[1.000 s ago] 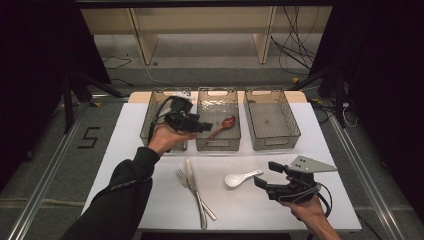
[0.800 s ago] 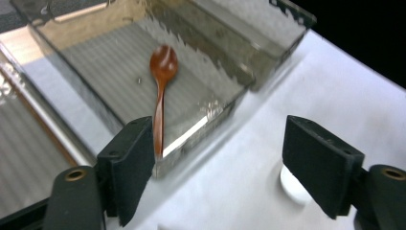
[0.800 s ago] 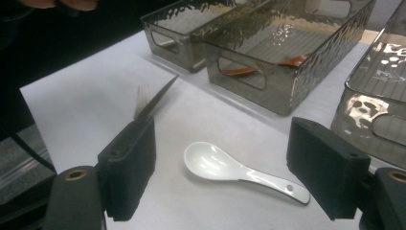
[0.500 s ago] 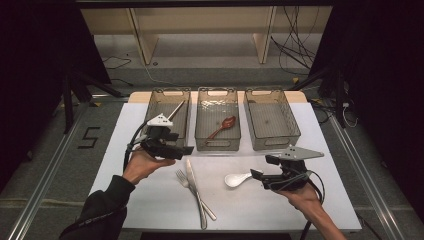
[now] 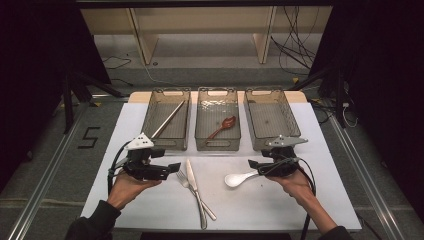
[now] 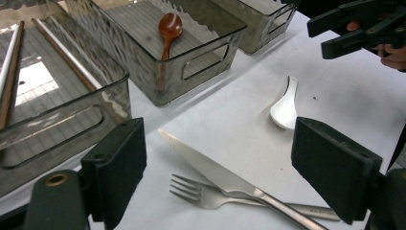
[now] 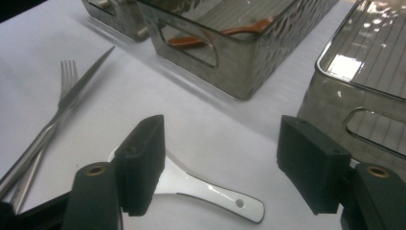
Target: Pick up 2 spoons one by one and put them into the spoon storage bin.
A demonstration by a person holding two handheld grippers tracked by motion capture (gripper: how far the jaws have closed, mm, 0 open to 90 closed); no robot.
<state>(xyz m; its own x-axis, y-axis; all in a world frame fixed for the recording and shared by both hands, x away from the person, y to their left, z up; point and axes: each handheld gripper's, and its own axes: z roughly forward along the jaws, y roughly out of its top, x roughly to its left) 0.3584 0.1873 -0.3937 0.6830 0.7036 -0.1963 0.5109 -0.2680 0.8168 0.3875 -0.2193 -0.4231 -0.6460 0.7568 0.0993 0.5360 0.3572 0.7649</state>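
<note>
My left gripper (image 5: pixel 172 167) hovers open over the table's front left, empty; in its own view the left gripper (image 6: pixel 225 158) points at a steel knife (image 6: pixel 225 179) and fork (image 6: pixel 206 194). A white ceramic spoon (image 5: pixel 237 178) lies at centre right. My right gripper (image 5: pixel 252 165) is open just above the spoon's handle end; in the right gripper view the spoon's handle (image 7: pixel 210 191) lies low between the spread jaws of the right gripper (image 7: pixel 225 163). A brown spoon (image 5: pixel 223 126) rests in the middle bin (image 5: pixel 217 145).
Three clear bins stand in a row at the back. The left bin (image 5: pixel 150 125) holds chopsticks (image 5: pixel 167 119); the right bin (image 5: pixel 295 125) holds nothing I can see. The knife (image 5: pixel 192 180) and fork (image 5: pixel 182 179) lie crossed on the white table (image 5: pixel 125 130), between my grippers.
My left gripper let the brown spoon go into the middle bin and drew back to the front left, open. My right gripper moved forward and left, over the white spoon's handle.
</note>
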